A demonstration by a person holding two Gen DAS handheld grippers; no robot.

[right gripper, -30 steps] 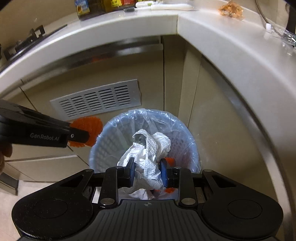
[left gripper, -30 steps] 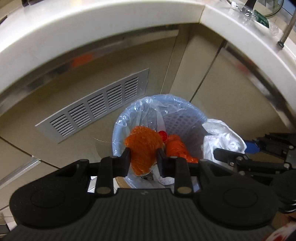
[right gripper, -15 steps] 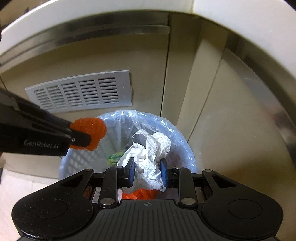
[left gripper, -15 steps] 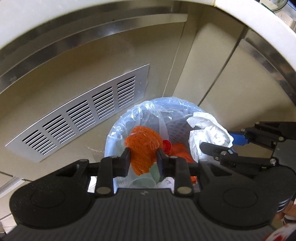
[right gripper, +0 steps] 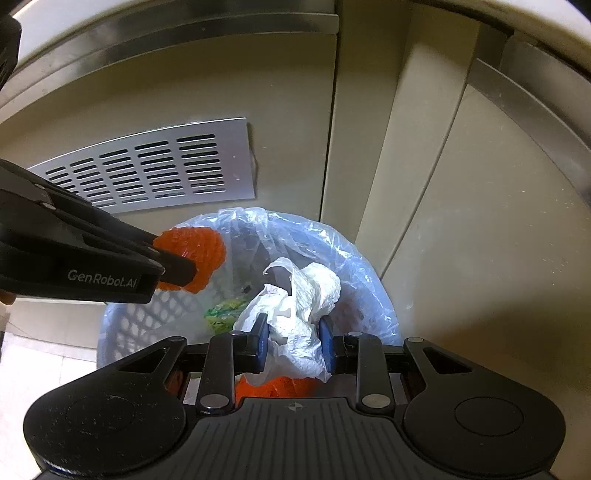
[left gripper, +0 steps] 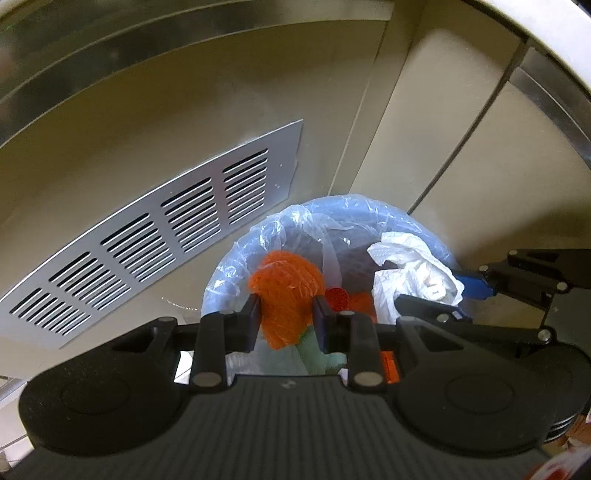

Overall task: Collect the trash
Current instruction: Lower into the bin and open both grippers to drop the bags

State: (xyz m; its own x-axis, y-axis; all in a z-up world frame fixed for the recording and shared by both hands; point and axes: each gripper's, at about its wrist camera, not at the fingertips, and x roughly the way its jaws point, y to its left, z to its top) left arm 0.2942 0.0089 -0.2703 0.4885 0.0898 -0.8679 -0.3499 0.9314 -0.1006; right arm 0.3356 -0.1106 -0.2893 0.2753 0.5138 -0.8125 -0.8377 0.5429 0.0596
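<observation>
My left gripper [left gripper: 286, 314] is shut on a wad of orange netting [left gripper: 286, 291] and holds it above the left side of a pale blue waste basket [left gripper: 236, 251] lined with a clear bag. My right gripper [right gripper: 293, 341] is shut on a crumpled white paper towel [right gripper: 303, 306] over the same basket [right gripper: 125, 325]. Each view shows the other gripper from the side: the right one with the towel [left gripper: 417, 280], the left one with the netting [right gripper: 195, 254]. Inside the basket lie more orange netting [right gripper: 273, 387], a red cap [left gripper: 337, 297] and green scraps [right gripper: 225, 310].
The basket stands on the floor in a corner of beige cabinet fronts. A silver vent grille [left gripper: 155, 240] is set in the cabinet panel to the left, also seen as the grille [right gripper: 155, 166] in the right wrist view. The white counter edge [right gripper: 535, 14] overhangs above.
Both grippers have come down and closer to the basket, which looks larger now. The counter top has dropped out of sight. Each keeps its hold on its trash.
</observation>
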